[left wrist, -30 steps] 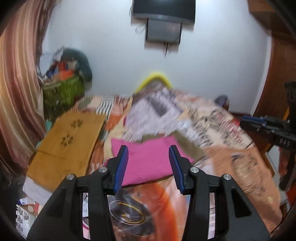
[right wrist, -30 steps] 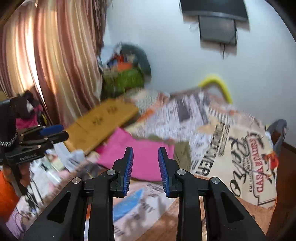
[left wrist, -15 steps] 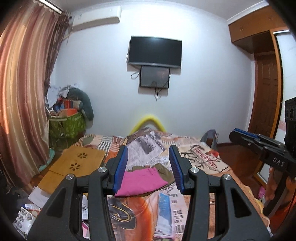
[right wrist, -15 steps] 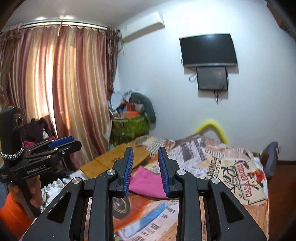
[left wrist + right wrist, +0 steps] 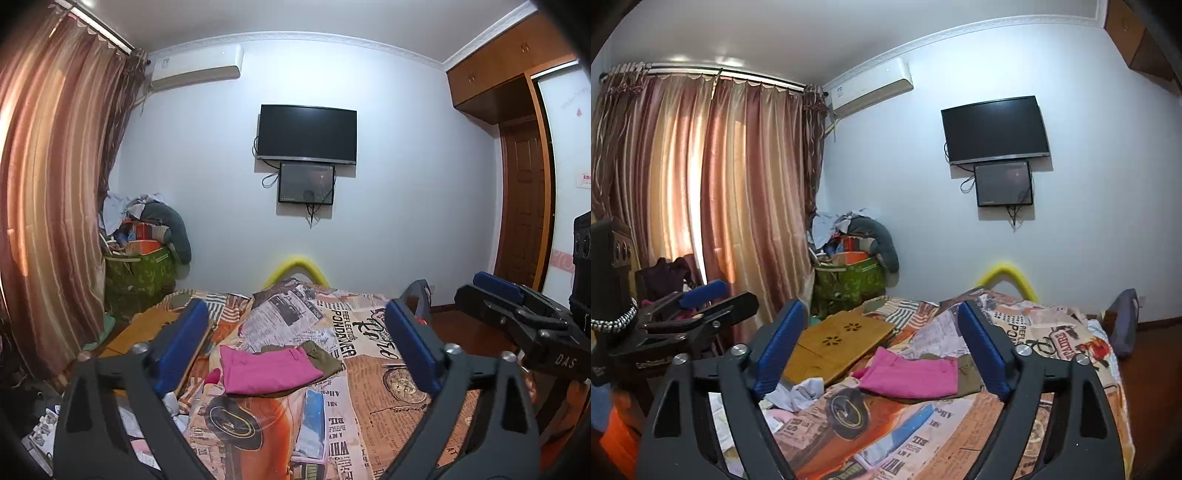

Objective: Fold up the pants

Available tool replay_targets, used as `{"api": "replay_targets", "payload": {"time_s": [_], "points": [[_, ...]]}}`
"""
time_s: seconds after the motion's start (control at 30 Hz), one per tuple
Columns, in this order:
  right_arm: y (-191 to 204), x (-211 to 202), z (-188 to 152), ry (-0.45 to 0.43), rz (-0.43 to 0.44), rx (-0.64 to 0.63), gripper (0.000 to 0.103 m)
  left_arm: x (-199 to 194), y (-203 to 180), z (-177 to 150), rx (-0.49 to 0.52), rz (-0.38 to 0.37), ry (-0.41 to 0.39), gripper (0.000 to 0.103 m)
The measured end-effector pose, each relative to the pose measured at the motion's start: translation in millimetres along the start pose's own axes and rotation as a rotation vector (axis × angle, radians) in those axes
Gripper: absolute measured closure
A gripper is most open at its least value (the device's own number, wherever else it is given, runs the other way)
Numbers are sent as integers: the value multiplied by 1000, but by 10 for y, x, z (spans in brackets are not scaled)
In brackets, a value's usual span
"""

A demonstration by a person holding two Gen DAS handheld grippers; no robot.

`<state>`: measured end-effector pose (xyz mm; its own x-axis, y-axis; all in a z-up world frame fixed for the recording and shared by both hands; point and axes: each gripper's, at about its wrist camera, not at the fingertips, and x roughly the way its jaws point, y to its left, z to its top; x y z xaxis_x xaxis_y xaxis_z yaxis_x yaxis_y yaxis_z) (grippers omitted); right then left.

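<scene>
- One folded pink pair of pants [image 5: 271, 371] on one olive garment [image 5: 325, 360], atop the newspaper-print bedspread [image 5: 388, 387].
- Two grippers, left [image 5: 295, 347] and right [image 5: 882, 349], both spread wide, holding nothing.
- Only the right wrist view shows the full wooden lap tray [image 5: 836, 345].

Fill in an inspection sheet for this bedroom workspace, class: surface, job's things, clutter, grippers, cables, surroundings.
Surface: bed under a newspaper-print cover.
Job's things: pink pants folded flat on the bed, lying partly over an olive garment.
Clutter: wooden lap tray beside the pants; heaped green basket in the corner.
Grippers: left gripper and right gripper both open, holding nothing, above the bed.
Cables: wires dangling below the wall TV.
Surroundings: curtains, air conditioner, wooden door.
</scene>
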<state>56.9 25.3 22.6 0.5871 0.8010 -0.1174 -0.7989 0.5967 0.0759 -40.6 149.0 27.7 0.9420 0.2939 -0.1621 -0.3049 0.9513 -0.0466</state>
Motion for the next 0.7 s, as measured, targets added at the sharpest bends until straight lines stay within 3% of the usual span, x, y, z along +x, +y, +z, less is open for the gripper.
{"api": "replay_targets", "payload": {"time_s": [0.17,0.7], "points": [[28,-62,-43,-14,-31,-4,0,-81,-9,-24,-13,-4,-4,0],[31,-82,-125,-7,-65,7,0,-18,19,-76,-30,0,20,0]]}}
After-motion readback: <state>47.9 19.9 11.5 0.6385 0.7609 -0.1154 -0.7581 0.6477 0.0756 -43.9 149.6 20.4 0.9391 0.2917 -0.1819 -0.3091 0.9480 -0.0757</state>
